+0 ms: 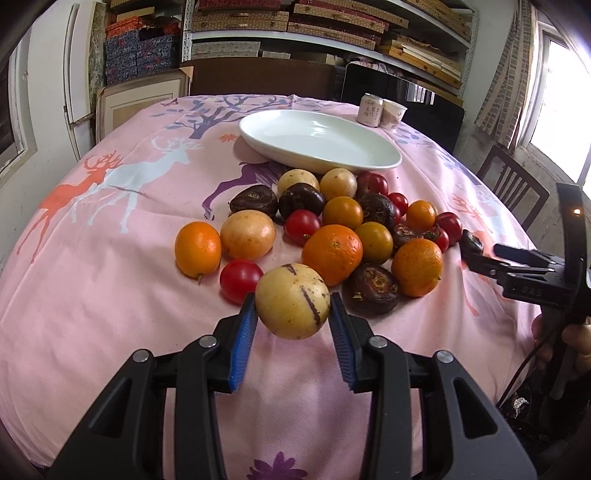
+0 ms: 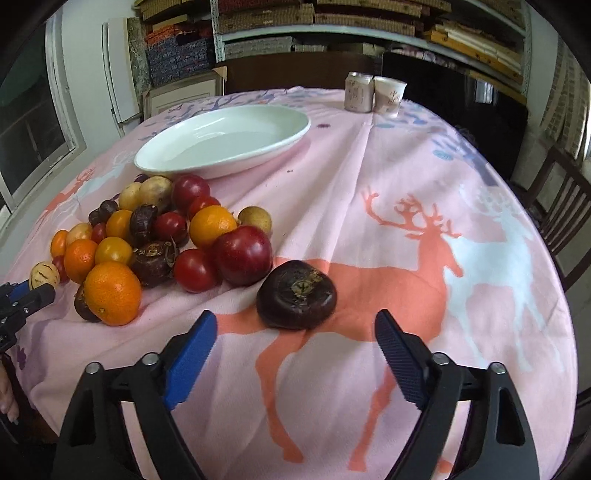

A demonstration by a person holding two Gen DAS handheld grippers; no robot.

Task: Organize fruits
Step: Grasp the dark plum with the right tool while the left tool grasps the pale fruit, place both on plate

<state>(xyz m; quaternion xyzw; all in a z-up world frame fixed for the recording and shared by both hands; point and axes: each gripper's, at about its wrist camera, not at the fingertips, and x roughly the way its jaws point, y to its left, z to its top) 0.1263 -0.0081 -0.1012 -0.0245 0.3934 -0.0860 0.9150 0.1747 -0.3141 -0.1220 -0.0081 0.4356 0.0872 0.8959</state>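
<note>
Covering the round surface is a pink cloth printed with deer and trees, and behind it the left wrist view shows shelves stacked with flat boxes, a dark chair back, and bright windows at both sides. A white oval plate sits toward the far side, with a can and a paper cup touching each other beyond it. Just in front of the plate lies the fruit pile: oranges, red tomato-like fruits, pale yellow ones and dark wrinkled ones, all crowded together. The left claw is clamped on a pale yellow fruit with dark purple streaks, its blue pads pressed to either side (whether the fruit is lifted clear of the cloth I cannot tell), at the near edge of the pile. From the right wrist view, the same cloth shows a large orange deer and a pale blue one, with a wooden chair at the right. The plate lies left of centre with the pile below it on the left. One dark brown, flattened fruit rests alone on the cloth, apart from the pile, just ahead of the right claw, whose fingers are spread wide and touch nothing.
</note>
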